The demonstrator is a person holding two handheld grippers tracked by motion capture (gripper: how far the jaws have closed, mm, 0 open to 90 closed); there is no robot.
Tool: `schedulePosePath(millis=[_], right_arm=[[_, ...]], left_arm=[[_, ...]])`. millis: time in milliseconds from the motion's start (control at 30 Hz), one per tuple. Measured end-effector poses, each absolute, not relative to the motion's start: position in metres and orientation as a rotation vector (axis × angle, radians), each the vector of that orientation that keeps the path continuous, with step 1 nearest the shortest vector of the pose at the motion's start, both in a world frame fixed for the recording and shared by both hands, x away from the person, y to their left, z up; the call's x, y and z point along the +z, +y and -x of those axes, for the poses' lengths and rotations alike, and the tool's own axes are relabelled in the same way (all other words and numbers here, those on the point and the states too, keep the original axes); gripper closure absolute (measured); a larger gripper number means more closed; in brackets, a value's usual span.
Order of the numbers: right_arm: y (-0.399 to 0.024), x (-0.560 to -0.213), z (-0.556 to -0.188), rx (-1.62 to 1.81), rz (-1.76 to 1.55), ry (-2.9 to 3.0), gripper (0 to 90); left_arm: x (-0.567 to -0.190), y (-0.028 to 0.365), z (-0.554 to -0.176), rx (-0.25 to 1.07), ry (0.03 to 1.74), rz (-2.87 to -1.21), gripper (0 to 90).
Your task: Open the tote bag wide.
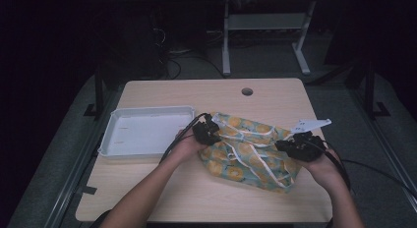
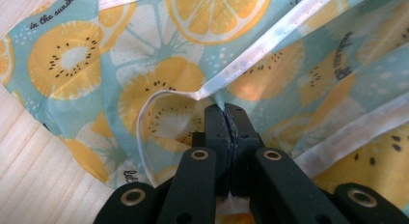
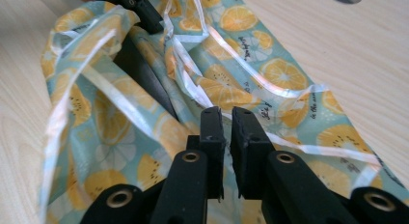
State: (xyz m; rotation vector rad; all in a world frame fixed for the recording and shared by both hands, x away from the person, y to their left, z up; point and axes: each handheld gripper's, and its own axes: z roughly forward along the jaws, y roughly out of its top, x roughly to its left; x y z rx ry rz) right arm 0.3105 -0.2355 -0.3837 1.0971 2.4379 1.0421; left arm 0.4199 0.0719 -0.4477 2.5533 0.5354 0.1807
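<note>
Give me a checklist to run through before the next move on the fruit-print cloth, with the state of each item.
1. Left hand-held gripper clamped on the fruit-print cloth: ok; jaws pressed together on a fold by the white trim.
2. Right hand-held gripper has a grip on the cloth: not ok; a narrow gap shows between its jaws, with nothing visibly pinched.
3. Cloth flat: not ok; it lies bunched and creased on the table.
4. White tray out of the way: ok; it sits beside the cloth, to its left in the high view.
5. What the dark thing inside the folds is: cannot tell.
</note>
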Motion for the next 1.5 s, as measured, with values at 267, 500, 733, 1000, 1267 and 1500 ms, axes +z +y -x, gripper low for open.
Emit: schedulePosePath(millis=[267, 500, 733, 1000, 1267, 1500], right_arm=[[-0.219, -0.402, -0.307, 0.992, -1.009, 2.645, 89.6], [-0.216, -0.409, -0.286, 0.989, -0.95, 2.73, 89.6], [-0.208, -0.421, -0.277, 0.947, -0.917, 2.785, 89.6], [-0.204, -0.422, -0.278, 0.944, -0.91, 2.793, 89.6], [-0.203, -0.421, -0.279, 0.95, -0.91, 2.801, 89.6], [-0.203, -0.422, -0.28, 0.954, -0.904, 2.81, 89.6]], left_arm=[[-0.447, 0.073, -0.42, 0.173, 0.534, -2.553, 89.2], [-0.448, 0.073, -0.419, 0.167, 0.542, -2.55, 88.1], [-0.437, 0.082, -0.422, 0.163, 0.594, -2.478, 70.2], [-0.399, 0.093, -0.421, 0.155, 0.605, -2.342, 59.6], [-0.383, 0.071, -0.393, -0.014, 0.416, -2.331, 53.4], [-0.389, 0.051, -0.382, -0.097, 0.292, -2.36, 48.4]])
